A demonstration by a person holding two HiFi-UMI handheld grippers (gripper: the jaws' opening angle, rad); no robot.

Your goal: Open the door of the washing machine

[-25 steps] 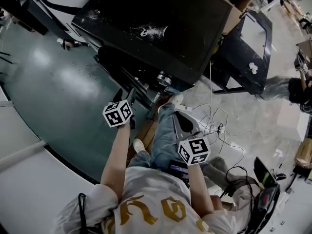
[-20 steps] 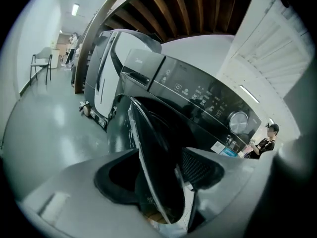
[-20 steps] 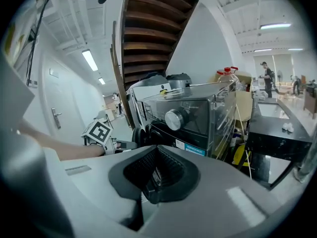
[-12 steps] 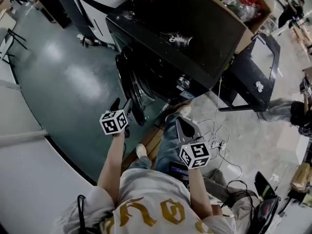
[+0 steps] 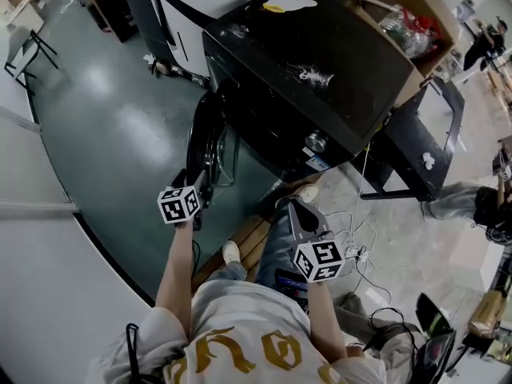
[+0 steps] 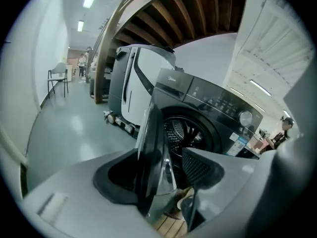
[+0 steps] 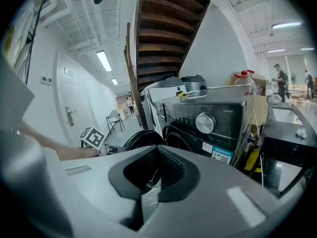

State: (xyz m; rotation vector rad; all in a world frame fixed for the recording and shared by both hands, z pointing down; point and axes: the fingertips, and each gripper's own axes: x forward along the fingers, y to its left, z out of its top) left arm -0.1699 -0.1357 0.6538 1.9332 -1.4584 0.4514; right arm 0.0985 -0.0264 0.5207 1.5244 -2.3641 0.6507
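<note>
Now the door (image 5: 205, 144) stands well clear of the washing machine (image 5: 320, 78). A second ago it lay close against the dark front, and half a second ago it was part-way out. At this moment it is swung wide, seen almost edge-on at about 8 o'clock from the cabinet in the head view. In the left gripper view the drum opening (image 6: 190, 133) shows openly behind the door's rim, so I judge the task all but done. What remains, if anything, is a little more swing and a clean letting-go.

The left claw (image 5: 200, 181) sits at the door's 6 o'clock end. Its own view shows the jaws apart with the door's rim (image 6: 152, 152) standing between them. The rim lies against the left-hand pad and a gap shows on the other side, so the claw seems to hook the edge rather than clench it. The right claw (image 5: 294, 205) hangs at about 4 o'clock from the door, well apart from it. Its jaws are pressed together with nothing between them, pointing toward the control knob (image 7: 204, 123).

Further out, a cardboard box (image 5: 410, 10) sits at the machine's 1 o'clock corner. A wooden pallet (image 5: 244, 238) lies beside the person's shoe (image 5: 230, 252), and loose cables (image 5: 364, 214) trail over the floor at 4 o'clock.
</note>
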